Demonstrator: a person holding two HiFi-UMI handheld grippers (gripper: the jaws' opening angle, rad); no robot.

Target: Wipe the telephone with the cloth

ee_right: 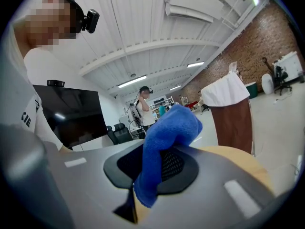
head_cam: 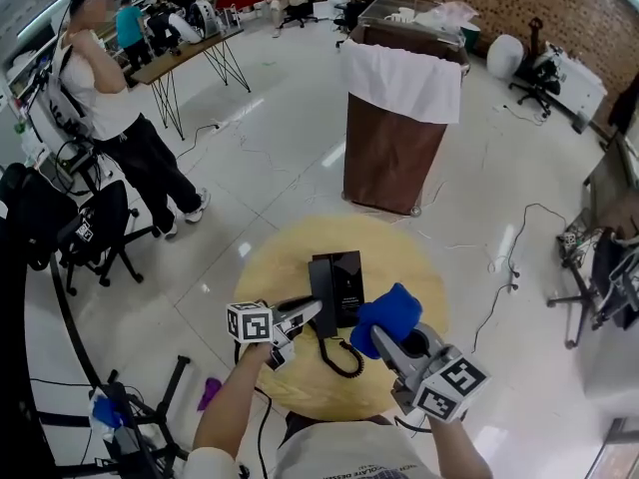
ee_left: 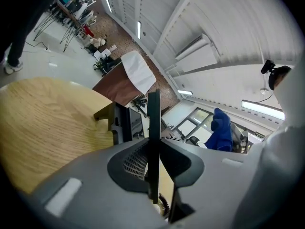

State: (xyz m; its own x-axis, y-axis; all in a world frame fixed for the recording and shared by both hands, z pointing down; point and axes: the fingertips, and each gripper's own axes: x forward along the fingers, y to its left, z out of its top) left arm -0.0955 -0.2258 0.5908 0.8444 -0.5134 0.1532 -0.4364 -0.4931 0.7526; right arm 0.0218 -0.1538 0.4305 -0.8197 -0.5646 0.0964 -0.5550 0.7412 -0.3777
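A black telephone [head_cam: 344, 279] stands in the middle of a round wooden table [head_cam: 275, 257], its coiled cord [head_cam: 337, 355] looping toward me. My left gripper [head_cam: 305, 314] is just left of the phone, shut on a thin black piece, seemingly the handset [ee_left: 153, 123], which stands edge-on between the jaws in the left gripper view. The phone base [ee_left: 121, 124] shows beyond it. My right gripper [head_cam: 384, 335] is at the phone's right side, shut on a bunched blue cloth [head_cam: 387, 312]. The cloth [ee_right: 164, 137] bulges out past the jaws. It hangs beside the phone; contact cannot be told.
A brown stand draped with a white cloth [head_cam: 399, 118] rises beyond the table. A person [head_cam: 110, 98] stands at the far left beside a black office chair [head_cam: 100, 228]. Cables [head_cam: 499, 267] trail over the white floor, and another chair [head_cam: 599, 277] sits at the right.
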